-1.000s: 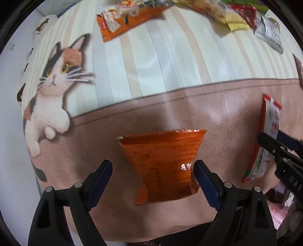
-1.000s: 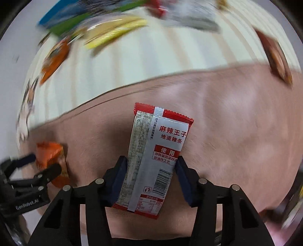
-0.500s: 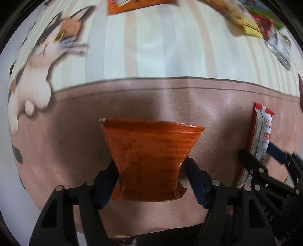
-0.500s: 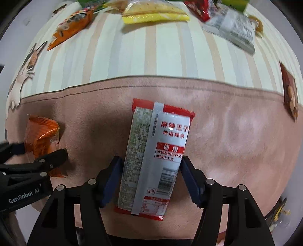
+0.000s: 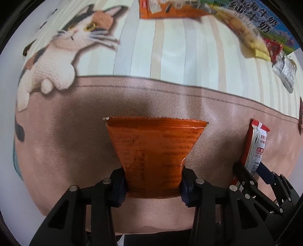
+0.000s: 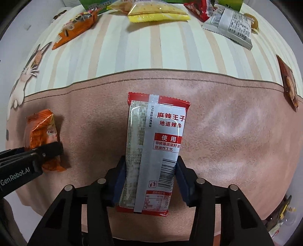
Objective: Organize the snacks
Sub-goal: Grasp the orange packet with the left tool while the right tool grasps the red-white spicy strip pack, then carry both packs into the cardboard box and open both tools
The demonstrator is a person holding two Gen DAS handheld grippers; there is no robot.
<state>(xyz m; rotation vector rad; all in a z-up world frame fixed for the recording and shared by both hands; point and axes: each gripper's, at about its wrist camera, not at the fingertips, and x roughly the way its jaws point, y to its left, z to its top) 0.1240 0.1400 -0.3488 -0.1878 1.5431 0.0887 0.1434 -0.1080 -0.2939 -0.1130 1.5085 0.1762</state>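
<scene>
Spread under both cameras is a soft printed cloth [image 5: 56, 143], its lower half plain pinkish-brown, its upper half cream with pale stripes, with a calico cat print [image 5: 62, 49] at the upper left of my left wrist view.

My left gripper [image 5: 152, 184] points down at the brown area. Its jaws are closing, and the blue pads [image 5: 118, 186] already press both sides of a crinkled orange foil snack packet [image 5: 153, 155], pinching its lower part narrow while the sealed top edge flares wide. In the right wrist view that same packet sits at the left edge.

My right gripper [image 6: 149, 184] is also closing, pads against both long edges of a red-and-white flat snack pouch with printed Chinese text and a barcode [image 6: 159, 151], which stands at centre frame over the brown area.

Loose stock lies along the top of the right wrist view on the striped part: an orange packet [image 6: 75, 30] at upper left, a yellow packet [image 6: 157, 13] at top centre, a grey-white packet [image 6: 230, 25] at upper right. A small brown packet [image 6: 288, 83] lies at the right edge.
</scene>
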